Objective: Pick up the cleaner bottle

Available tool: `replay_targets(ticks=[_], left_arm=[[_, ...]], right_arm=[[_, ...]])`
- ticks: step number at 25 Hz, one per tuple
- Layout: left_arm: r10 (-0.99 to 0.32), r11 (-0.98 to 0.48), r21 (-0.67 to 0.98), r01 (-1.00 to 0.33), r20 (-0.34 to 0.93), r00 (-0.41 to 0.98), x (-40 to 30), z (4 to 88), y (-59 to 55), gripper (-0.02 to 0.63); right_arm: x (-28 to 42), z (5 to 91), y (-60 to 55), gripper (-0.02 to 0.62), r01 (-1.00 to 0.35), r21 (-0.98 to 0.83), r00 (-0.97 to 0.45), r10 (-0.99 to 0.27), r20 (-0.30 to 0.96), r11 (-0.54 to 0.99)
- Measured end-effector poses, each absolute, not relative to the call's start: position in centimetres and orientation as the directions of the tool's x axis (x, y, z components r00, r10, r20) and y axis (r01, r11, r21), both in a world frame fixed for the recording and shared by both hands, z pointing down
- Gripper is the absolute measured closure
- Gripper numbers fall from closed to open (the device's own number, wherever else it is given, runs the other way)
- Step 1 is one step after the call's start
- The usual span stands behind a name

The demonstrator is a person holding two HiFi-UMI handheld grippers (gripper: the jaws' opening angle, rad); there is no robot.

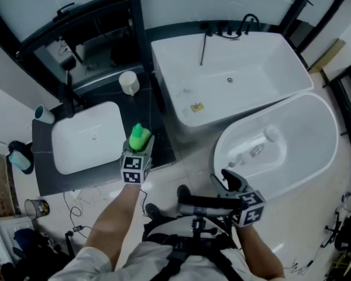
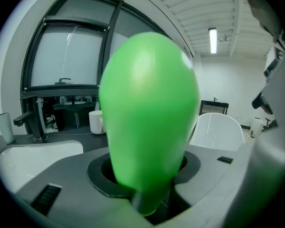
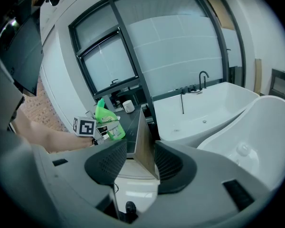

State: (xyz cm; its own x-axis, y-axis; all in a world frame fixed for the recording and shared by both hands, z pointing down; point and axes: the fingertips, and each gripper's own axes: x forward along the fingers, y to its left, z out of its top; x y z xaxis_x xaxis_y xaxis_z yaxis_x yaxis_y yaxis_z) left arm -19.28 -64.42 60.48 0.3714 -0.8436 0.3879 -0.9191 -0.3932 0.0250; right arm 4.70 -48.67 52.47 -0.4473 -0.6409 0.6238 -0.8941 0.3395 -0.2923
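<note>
Left hand-held gripper (image 1: 138, 149) is clamping the green cleaner bottle (image 1: 139, 137) by its body, centre-left in the head view, beside the sink (image 1: 88, 140). Right hand-held gripper (image 3: 140, 163) is hanging wide and empty. The bottle is probably handling as light, slick, squeezable plastic, so the body is suiting a grip. Its base is hiding behind the jaws.

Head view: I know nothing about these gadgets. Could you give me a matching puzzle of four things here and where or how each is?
1 cleaner bottle
2 white cup
3 black tap
4 right gripper

A at the rectangular bathtub's far end
B open, empty
C on the dark counter near the basin
D clamped in the left gripper

Pairs: 1-D, 2-C, 3-A, 4-B
</note>
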Motion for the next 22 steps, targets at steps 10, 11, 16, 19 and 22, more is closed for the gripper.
replay_targets(ticks=[10,11,16,19,22], left_arm=[[-0.835,-0.424,0.028,-0.905,0.376,0.403,-19.23,60.90,-64.29,0.419],[-0.833,-0.426,0.028,-0.904,0.378,0.404,-19.27,60.98,-64.28,0.417],[-0.826,-0.422,0.041,-0.905,0.393,0.403,-19.32,61.32,-64.21,0.413],[-0.824,-0.420,0.056,-0.906,0.393,0.407,-19.49,61.28,-64.35,0.417],[-0.826,-0.421,0.063,-0.905,0.386,0.411,-19.64,61.16,-64.47,0.422]], right_arm=[[4.52,52.76,-48.78,0.411,-0.891,-0.301,-0.453,-0.633,0.628,0.340],[4.55,52.75,-48.78,0.411,-0.891,-0.301,-0.454,-0.632,0.628,0.341],[4.63,52.82,-48.71,0.411,-0.890,-0.304,-0.456,-0.627,0.632,0.341],[4.53,52.86,-48.75,0.411,-0.888,-0.306,-0.458,-0.624,0.633,0.342],[4.44,52.94,-48.81,0.411,-0.888,-0.308,-0.459,-0.621,0.635,0.340]])
